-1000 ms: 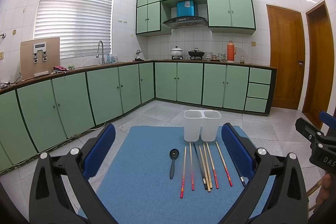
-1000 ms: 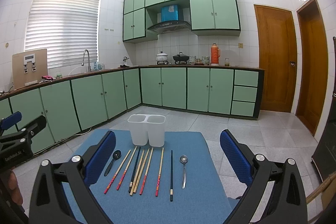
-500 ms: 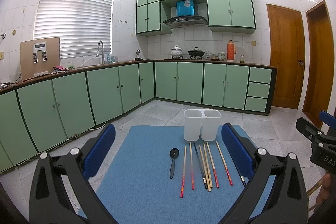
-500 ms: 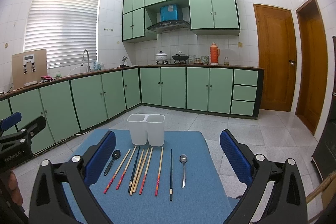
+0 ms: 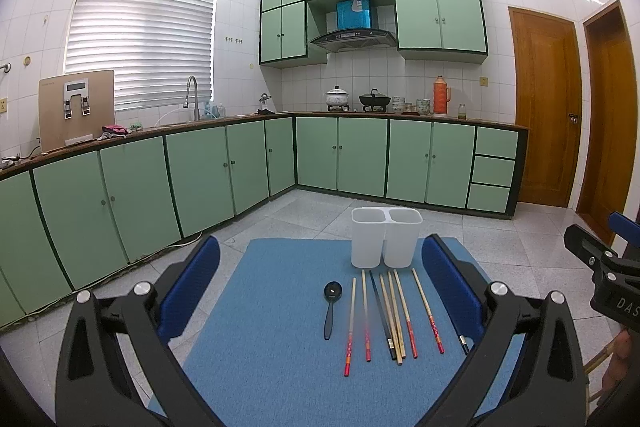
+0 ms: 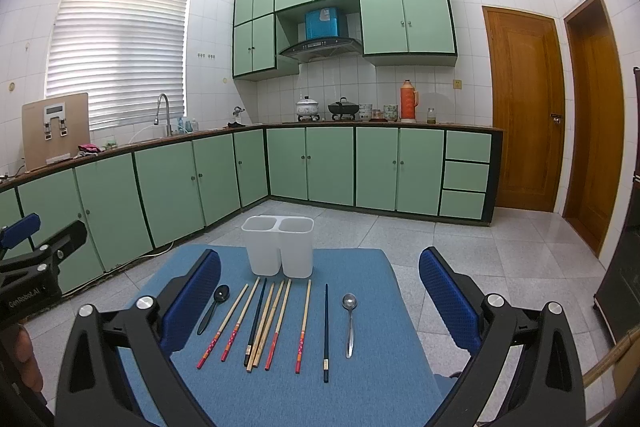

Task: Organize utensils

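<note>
Both the left gripper [image 5: 320, 291] and right gripper [image 6: 316, 299] are held with jaws spread, empty. The chopsticks [image 6: 276, 323] are laid tightly together before the white holder [image 6: 278, 245] on the blue table [image 6: 376, 387] (neighbours may be nudged or pinched together).

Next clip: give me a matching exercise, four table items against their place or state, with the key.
Items
1. black spoon
2. metal spoon
3. white two-compartment holder
4. dark blue chopstick lying alone

Places or states
A. upright at the far end of the blue mat, nothing in it
B. leftmost in the row
C. rightmost in the row
D. between a red-tipped chopstick and the metal spoon

Pairs: 1-B, 2-C, 3-A, 4-D
</note>
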Action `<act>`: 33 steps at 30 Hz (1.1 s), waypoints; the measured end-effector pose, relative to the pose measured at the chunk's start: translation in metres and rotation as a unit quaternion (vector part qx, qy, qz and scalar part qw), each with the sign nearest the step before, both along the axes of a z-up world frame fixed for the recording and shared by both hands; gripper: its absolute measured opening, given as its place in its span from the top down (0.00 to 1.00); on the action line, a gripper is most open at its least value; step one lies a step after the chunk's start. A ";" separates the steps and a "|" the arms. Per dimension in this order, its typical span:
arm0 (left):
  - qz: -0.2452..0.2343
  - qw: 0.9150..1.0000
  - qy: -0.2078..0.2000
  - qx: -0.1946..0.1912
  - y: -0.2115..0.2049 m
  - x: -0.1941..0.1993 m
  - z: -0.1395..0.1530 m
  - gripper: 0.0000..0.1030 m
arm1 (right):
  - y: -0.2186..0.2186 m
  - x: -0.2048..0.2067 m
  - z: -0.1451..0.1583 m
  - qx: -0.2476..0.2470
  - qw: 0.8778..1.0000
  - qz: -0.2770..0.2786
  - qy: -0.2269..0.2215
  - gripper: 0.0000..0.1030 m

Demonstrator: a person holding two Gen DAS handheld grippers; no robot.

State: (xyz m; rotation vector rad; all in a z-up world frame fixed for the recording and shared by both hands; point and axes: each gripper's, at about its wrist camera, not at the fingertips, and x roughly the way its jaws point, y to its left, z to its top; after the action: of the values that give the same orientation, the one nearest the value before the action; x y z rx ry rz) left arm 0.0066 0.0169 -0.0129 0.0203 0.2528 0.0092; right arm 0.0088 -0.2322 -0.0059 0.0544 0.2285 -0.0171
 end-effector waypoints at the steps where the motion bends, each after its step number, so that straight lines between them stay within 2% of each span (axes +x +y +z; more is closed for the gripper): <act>1: 0.000 1.000 0.000 0.000 -0.001 0.000 0.001 0.05 | 0.000 0.000 0.000 0.000 1.000 0.000 0.000 0.06; 9: 0.000 1.000 0.002 0.000 0.001 0.001 -0.003 0.05 | 0.000 0.001 -0.001 0.000 1.000 0.000 0.001 0.06; 15: 0.002 1.000 0.008 0.001 0.001 0.006 -0.010 0.05 | -0.003 0.008 -0.013 0.001 1.000 -0.001 0.009 0.06; 22: 0.005 1.000 0.030 0.000 0.000 0.022 -0.019 0.05 | -0.004 0.023 -0.020 -0.001 1.000 -0.001 0.024 0.06; 27: 0.004 0.998 0.058 0.005 -0.001 0.050 -0.028 0.05 | -0.007 0.047 -0.027 -0.004 0.999 -0.005 0.041 0.06; 33: 0.005 0.993 0.115 0.005 0.005 0.112 -0.054 0.05 | -0.016 0.095 -0.047 -0.016 0.996 -0.020 0.081 0.06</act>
State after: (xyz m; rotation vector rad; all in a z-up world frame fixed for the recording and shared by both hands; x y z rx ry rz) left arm 0.1182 0.0223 -0.0671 0.0299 0.4840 0.0185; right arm 0.1034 -0.2478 -0.0533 0.0249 0.3882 -0.0653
